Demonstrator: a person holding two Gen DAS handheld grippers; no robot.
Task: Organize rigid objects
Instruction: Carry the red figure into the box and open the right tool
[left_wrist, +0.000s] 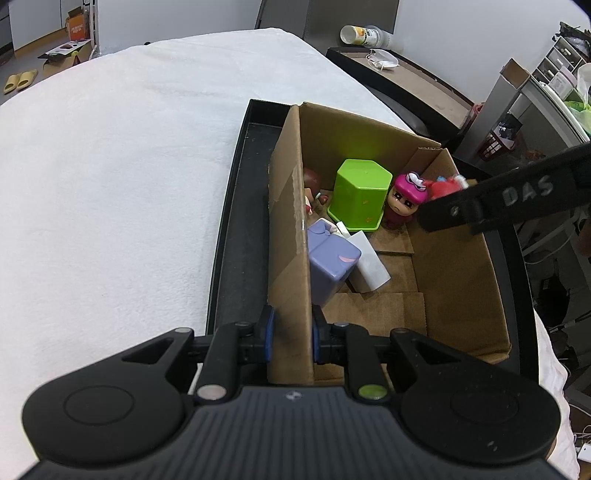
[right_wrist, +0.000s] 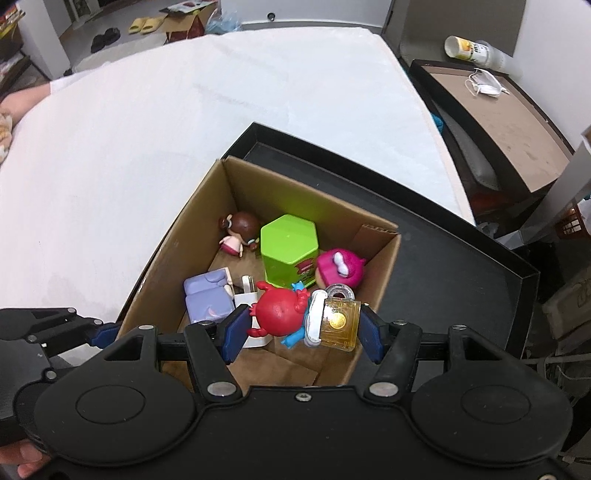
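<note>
A cardboard box (left_wrist: 458, 280) (right_wrist: 184, 243) stands on a black tray. Inside lie a green hexagonal container (left_wrist: 360, 194) (right_wrist: 290, 247), a purple block toy (left_wrist: 328, 258) (right_wrist: 207, 295), a pink-hatted figure (left_wrist: 404, 197) (right_wrist: 341, 267), a brown-haired doll (right_wrist: 240, 230) and a white charger (left_wrist: 371, 266). My left gripper (left_wrist: 291, 336) is shut on the box's left wall (left_wrist: 290, 236). My right gripper (right_wrist: 301, 325) is over the box, shut on a red crab toy (right_wrist: 277, 310) and a yellow perfume bottle (right_wrist: 340, 321) side by side.
The black tray (left_wrist: 236, 236) (right_wrist: 461, 258) sits on a white cloth-covered table (left_wrist: 110, 166) (right_wrist: 147, 122). A dark side table (right_wrist: 509, 122) with a face mask and a tipped cup stands at the right. Shelves and clutter lie beyond the table's right edge.
</note>
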